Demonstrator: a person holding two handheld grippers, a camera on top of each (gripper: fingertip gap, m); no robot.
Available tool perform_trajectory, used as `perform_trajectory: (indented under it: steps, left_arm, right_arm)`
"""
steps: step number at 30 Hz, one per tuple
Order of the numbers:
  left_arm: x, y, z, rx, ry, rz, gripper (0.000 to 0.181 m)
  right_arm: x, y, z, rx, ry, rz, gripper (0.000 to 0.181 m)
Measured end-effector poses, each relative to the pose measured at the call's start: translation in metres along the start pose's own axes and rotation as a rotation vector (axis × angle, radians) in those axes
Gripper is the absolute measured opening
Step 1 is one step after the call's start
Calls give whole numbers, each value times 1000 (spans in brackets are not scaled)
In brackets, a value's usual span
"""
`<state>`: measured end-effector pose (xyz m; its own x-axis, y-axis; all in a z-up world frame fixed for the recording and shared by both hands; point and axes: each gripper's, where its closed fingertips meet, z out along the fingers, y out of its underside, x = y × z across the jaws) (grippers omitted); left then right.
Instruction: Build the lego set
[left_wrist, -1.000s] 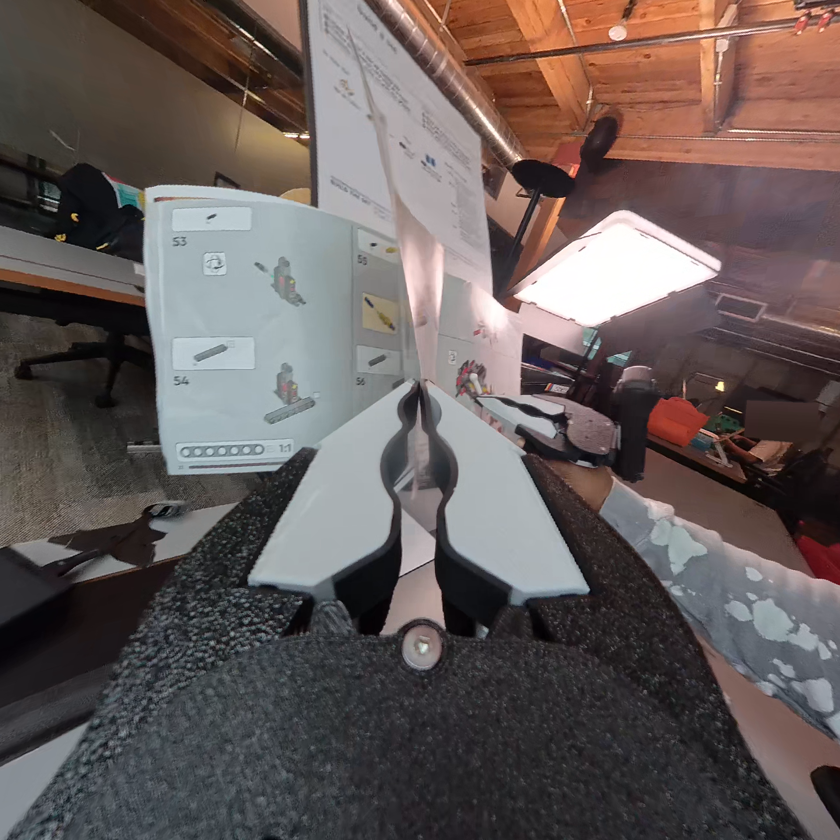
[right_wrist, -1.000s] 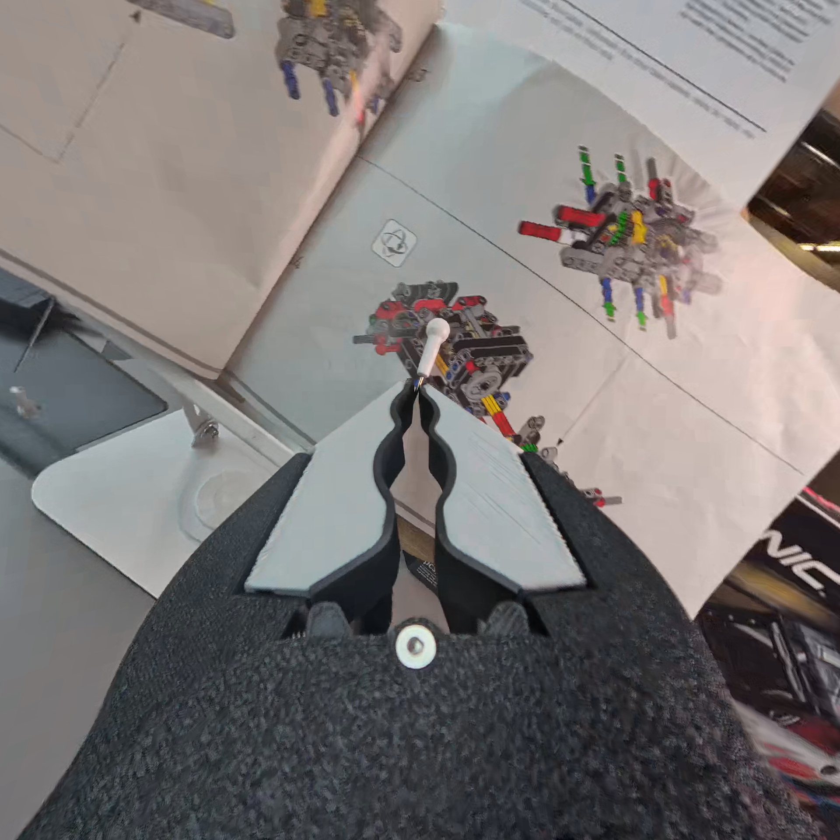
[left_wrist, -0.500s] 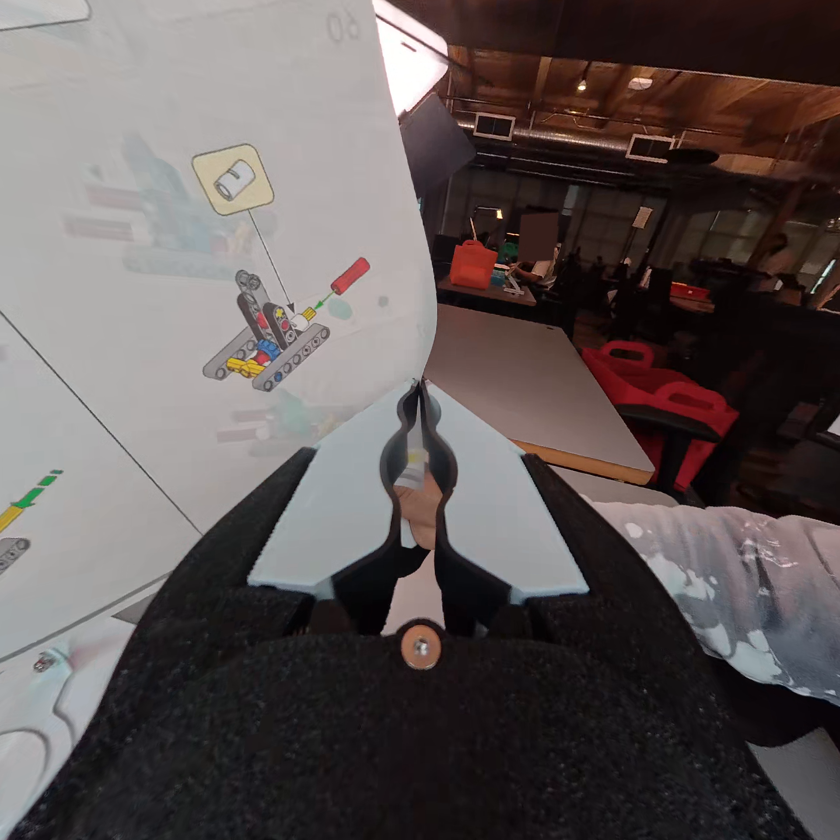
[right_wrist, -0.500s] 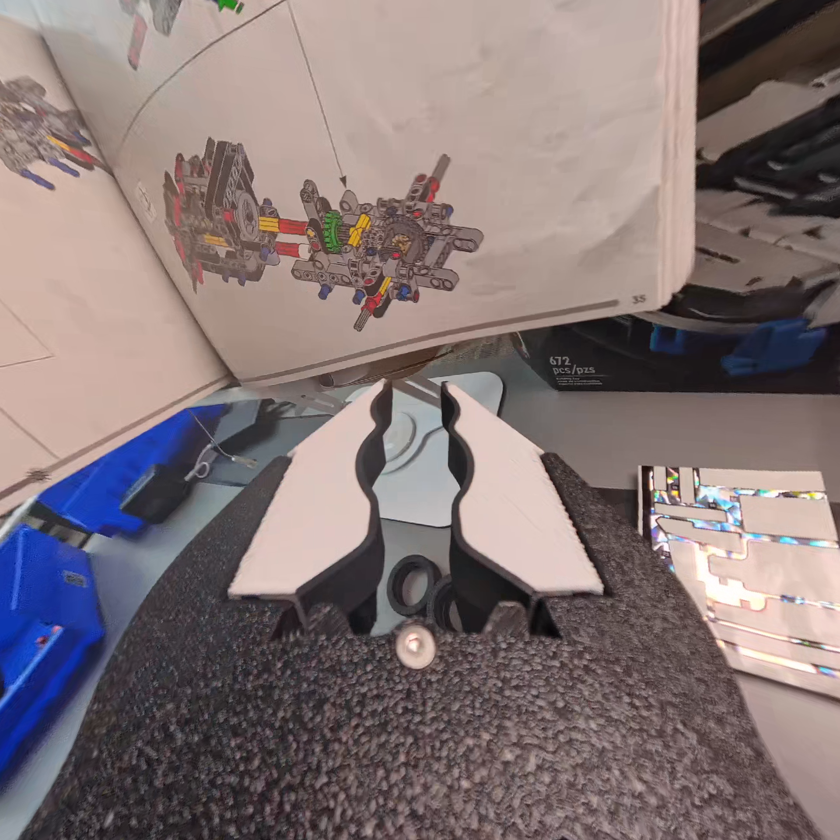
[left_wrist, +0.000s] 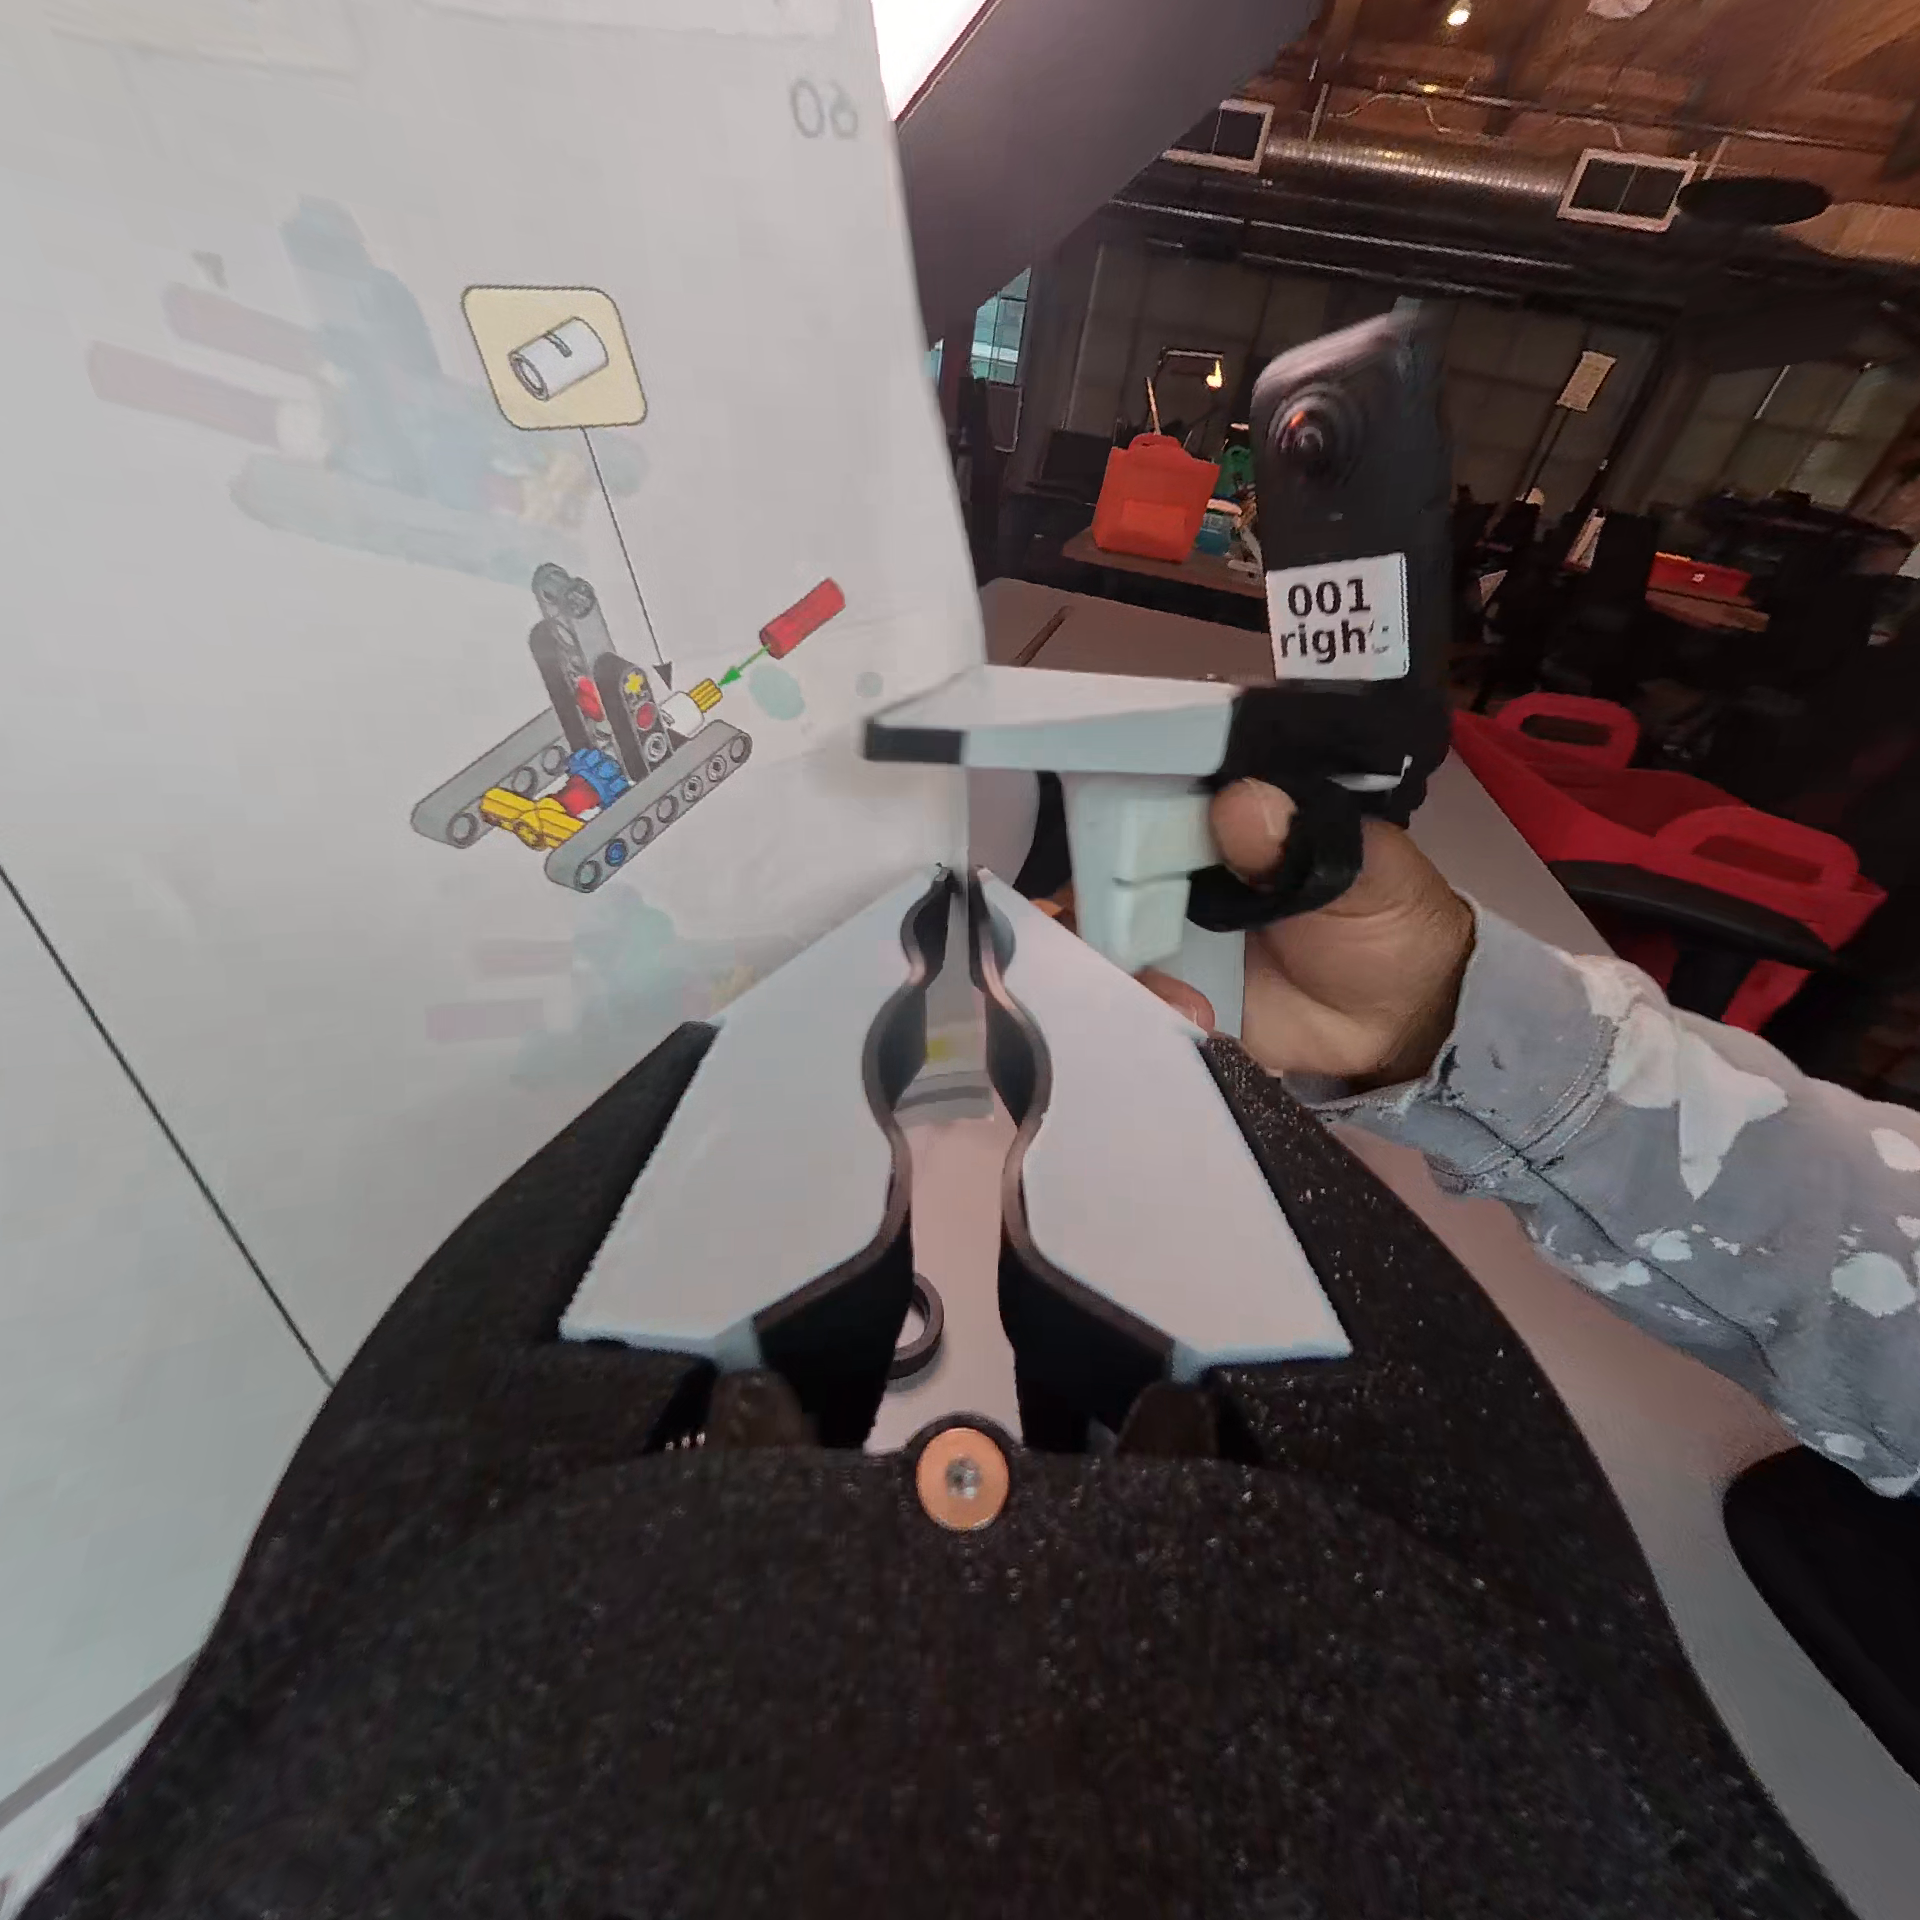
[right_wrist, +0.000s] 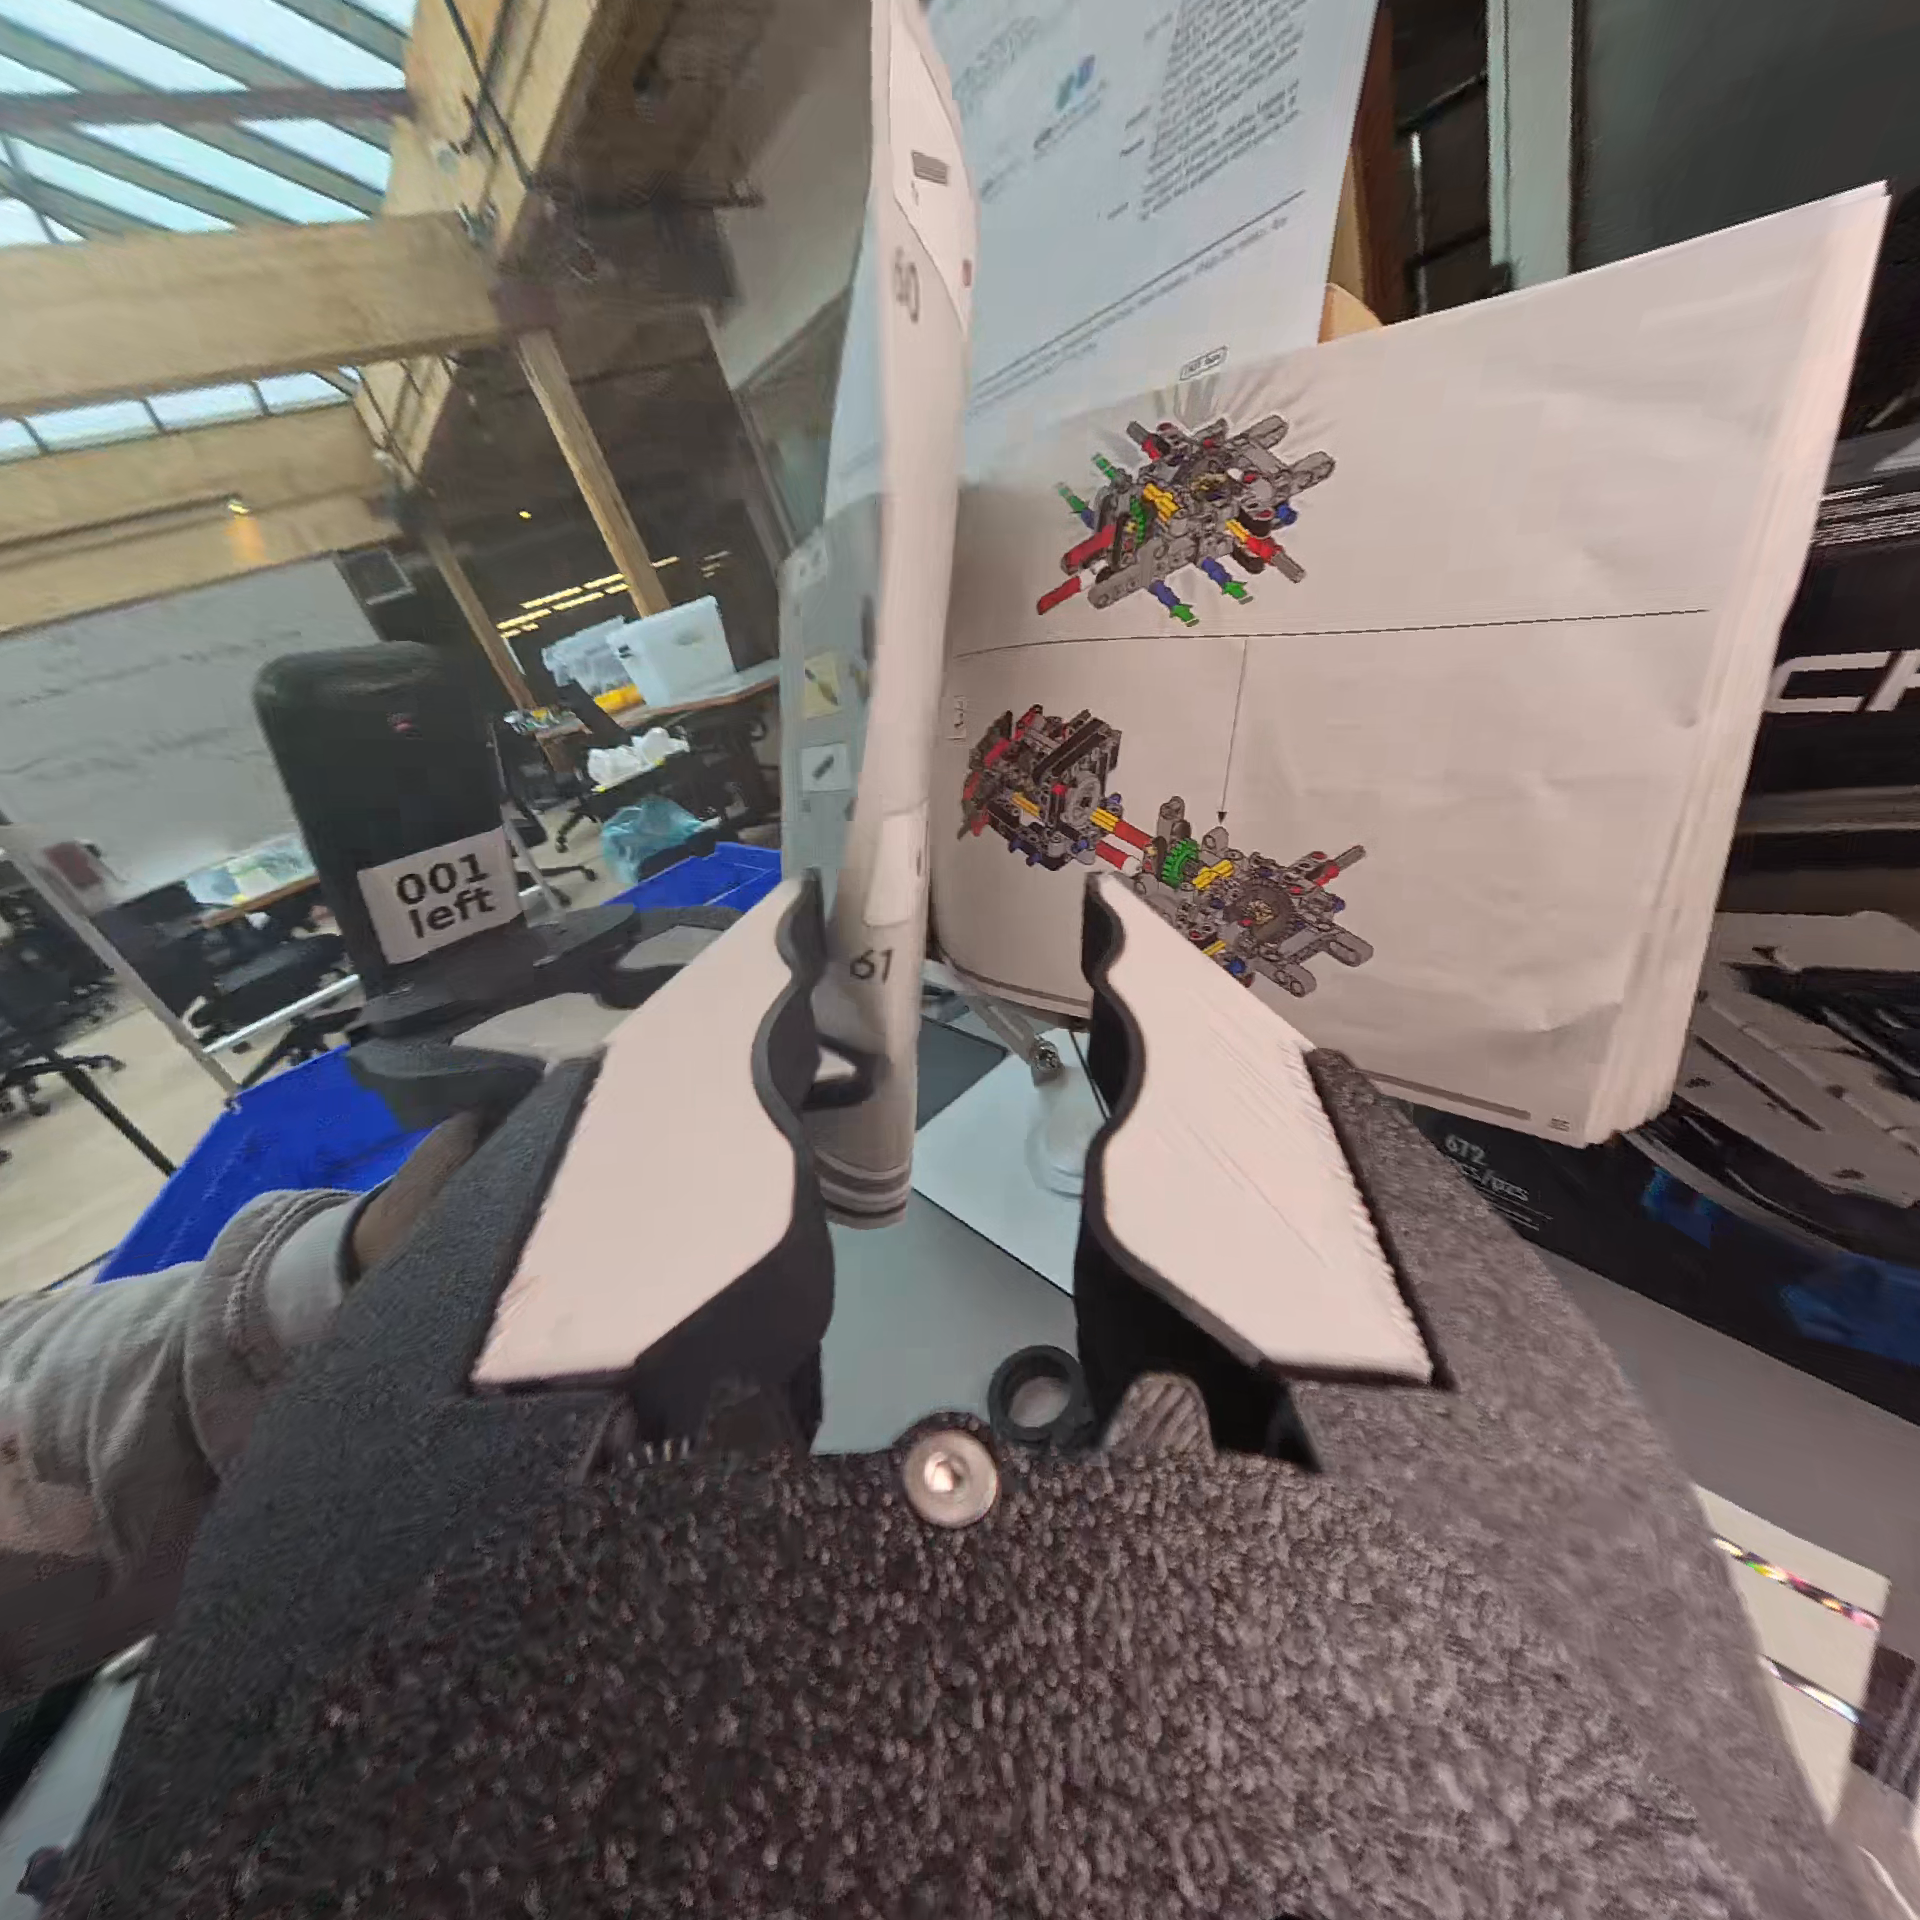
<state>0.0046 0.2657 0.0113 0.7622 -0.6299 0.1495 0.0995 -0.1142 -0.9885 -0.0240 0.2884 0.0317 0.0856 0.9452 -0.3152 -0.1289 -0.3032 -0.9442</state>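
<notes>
The instruction booklet (right_wrist: 1455, 790) stands open on a stand. One of its pages (left_wrist: 416, 499) is lifted away from the rest. My left gripper (left_wrist: 958, 883) is shut on that page's lower edge. In the right wrist view the same page (right_wrist: 883, 675) stands edge-on between my right gripper's (right_wrist: 951, 904) open jaws, close to the left finger (right_wrist: 675, 1143). The right gripper, held by a hand, also shows in the left wrist view (left_wrist: 904, 740) with its tip at the page's edge. A small black ring (right_wrist: 1039, 1392) lies on the table under the right gripper.
The dark lego box (right_wrist: 1818, 1091) stands behind and right of the booklet. Blue bins (right_wrist: 312, 1132) sit to the left. A shiny sticker sheet (right_wrist: 1808, 1621) lies at the right. The left gripper's black camera (right_wrist: 384, 790) is at the left. Office desks and chairs are far behind. The tips of both grippers are at nearly the same place.
My right gripper was shut on a small white part, then opened without it and now straddles the lifted page. My left gripper has kept the page and swung it leftward.
</notes>
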Motion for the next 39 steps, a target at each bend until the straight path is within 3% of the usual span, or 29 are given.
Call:
perform_trajectory:
  steps: [1,2,5,9,13,15,18,21,23,25,27,29,32,34,36,39]
  left_arm:
    - [-2,4,4,-22,-7,4,10]
    - [-2,6,5,-41,-6,4,18]
    - [-6,4,-8,-46,-57,65,36]
    - [-53,-4,-51,-83,-307,201,26]
    - [-137,8,-98,-292,-636,305,20]
    - [-160,18,-106,-394,-681,383,18]
    - [-170,19,-104,-439,-724,518,8]
    - [-175,20,-101,-483,-787,628,11]
    - [-177,23,-98,-494,-823,703,15]
    - [-178,25,-97,-504,-848,774,15]
    - [-178,25,-96,-497,-857,790,15]
    - [-177,26,-97,-488,-849,770,15]
    - [-175,27,-99,-507,-831,782,16]
    - [-174,29,-99,-520,-815,790,18]
    - [-173,30,-99,-512,-794,778,19]
    - [-172,30,-98,-470,-768,715,19]
  right_arm:
    - [8,-1,4,-23,36,-12,21]
    - [20,-1,7,-53,88,-34,0]
    - [68,-4,12,-110,255,-123,0]
    - [111,-10,28,-153,362,-225,0]
    - [143,-6,47,-229,504,-381,10]
    - [157,-5,48,-238,606,-413,28]
    - [180,-14,21,-193,856,-398,30]
    - [159,-29,-1,-46,890,-425,36]
    - [123,-19,3,2,775,-445,21]
    - [87,19,23,-87,615,-466,16]
    - [66,72,46,-260,497,-495,22]
    - [59,113,65,-371,444,-531,31]
    - [60,145,84,-439,432,-559,38]
    - [54,142,91,-412,438,-579,33]
    - [40,120,93,-322,450,-619,24]
    - [27,78,93,-169,500,-632,29]
